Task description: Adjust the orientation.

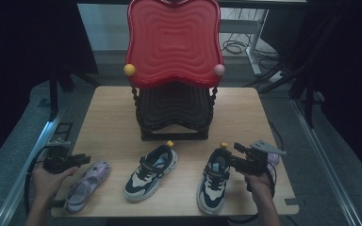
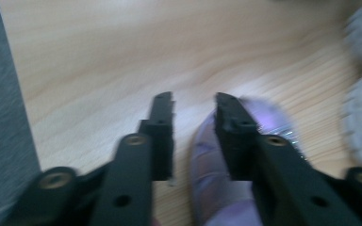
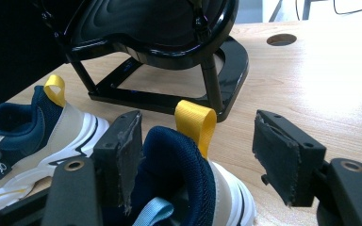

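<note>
Two navy-and-white sneakers lie at the front of the wooden table (image 1: 113, 117): one in the middle (image 1: 152, 172), one to its right (image 1: 213, 186). My right gripper (image 1: 228, 162) is open at the heel of the right sneaker (image 3: 179, 174). The heel collar and yellow pull loop (image 3: 195, 123) sit between the jaws, close to the left pad (image 3: 122, 141). A lilac sandal (image 1: 87, 185) lies front left. My left gripper (image 1: 86, 158) hovers just over the sandal's far end (image 2: 212, 188), open by a narrow gap with nothing gripped.
A two-tier rack stands mid-table, with a red wavy top shelf (image 1: 174, 40) and a black lower shelf (image 1: 174, 106); its black base (image 3: 169, 56) is just beyond the right sneaker. Another lilac shoe (image 1: 273, 159) lies behind my right gripper. The table's left edge (image 2: 23, 117) is near.
</note>
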`<control>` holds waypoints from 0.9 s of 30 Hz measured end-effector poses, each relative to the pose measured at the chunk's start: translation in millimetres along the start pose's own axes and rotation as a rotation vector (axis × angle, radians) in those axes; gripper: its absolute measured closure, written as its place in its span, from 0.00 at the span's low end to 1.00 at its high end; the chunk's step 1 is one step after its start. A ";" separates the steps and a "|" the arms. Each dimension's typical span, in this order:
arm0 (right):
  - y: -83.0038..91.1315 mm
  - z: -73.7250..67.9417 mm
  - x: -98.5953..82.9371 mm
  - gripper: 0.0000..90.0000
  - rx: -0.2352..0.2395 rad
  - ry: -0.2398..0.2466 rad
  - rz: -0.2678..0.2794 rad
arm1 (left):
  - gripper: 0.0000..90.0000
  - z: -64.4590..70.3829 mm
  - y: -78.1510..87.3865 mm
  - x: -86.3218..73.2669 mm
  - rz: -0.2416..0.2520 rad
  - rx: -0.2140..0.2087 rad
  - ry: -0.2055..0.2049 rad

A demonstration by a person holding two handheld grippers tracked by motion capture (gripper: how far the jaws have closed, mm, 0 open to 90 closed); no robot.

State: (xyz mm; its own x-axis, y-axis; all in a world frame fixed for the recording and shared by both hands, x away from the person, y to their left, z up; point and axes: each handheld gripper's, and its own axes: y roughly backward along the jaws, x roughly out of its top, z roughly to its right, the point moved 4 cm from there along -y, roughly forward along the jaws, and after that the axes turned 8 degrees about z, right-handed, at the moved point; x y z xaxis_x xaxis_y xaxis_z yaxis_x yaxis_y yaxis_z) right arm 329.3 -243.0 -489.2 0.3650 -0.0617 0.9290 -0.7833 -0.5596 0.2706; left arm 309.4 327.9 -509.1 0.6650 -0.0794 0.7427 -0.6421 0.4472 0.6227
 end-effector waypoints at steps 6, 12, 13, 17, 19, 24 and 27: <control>0.0 -1.8 0.3 0.38 0.004 0.004 -0.004 | 0.48 22.4 17.4 12.3 0.144 -0.008 -0.018; -1.2 -2.9 -1.3 0.38 0.005 0.005 -0.009 | 0.42 51.0 22.1 11.8 0.208 -0.058 -0.011; -1.7 -3.3 -1.9 0.38 0.007 0.007 -0.010 | 0.42 54.8 23.3 13.3 0.207 -0.059 -0.019; -4.8 -6.4 -2.8 0.38 0.009 0.029 -0.019 | 0.41 65.8 33.2 15.6 0.217 -0.054 -0.040; -5.6 -9.0 -2.7 0.37 0.020 0.045 -0.023 | 0.41 69.3 36.0 14.0 0.216 -0.057 -0.044; -6.0 -14.4 -3.2 0.37 0.033 0.088 -0.026 | 0.40 71.8 38.6 10.0 0.213 -0.074 -0.058; -5.2 -16.7 -3.2 0.37 0.032 0.097 -0.024 | 0.40 72.7 38.1 7.7 0.205 -0.080 -0.059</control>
State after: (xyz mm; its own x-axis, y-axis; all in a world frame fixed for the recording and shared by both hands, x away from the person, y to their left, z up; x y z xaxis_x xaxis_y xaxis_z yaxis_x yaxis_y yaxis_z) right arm 323.8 -226.2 -489.3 0.3321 0.0314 0.9427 -0.7579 -0.5861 0.2865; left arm 262.3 279.5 -461.8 0.4988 -0.0308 0.8662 -0.7274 0.5285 0.4377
